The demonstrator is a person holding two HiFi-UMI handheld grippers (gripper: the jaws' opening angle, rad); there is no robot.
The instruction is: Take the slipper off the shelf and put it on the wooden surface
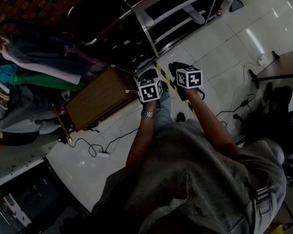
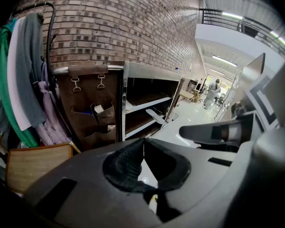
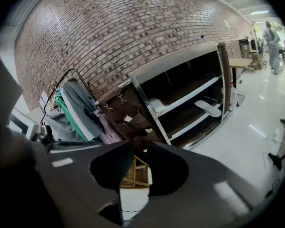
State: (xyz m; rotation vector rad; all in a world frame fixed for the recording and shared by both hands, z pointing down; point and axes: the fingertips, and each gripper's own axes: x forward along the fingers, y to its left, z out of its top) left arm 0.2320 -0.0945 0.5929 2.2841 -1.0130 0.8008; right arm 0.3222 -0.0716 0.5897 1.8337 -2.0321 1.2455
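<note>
Left gripper (image 2: 142, 140) jaws together, right gripper (image 3: 139, 146) barely apart

The head view is dim and underexposed: the shelf (image 1: 151, 28) interior and the person's torso (image 1: 195, 179) sink toward black, while the pale floor (image 1: 224, 38) carries soft glare streaks. Both gripper views are brighter, lit by ceiling strip lights (image 2: 230, 15), barrel-bent, with black vignetted corners.
</note>
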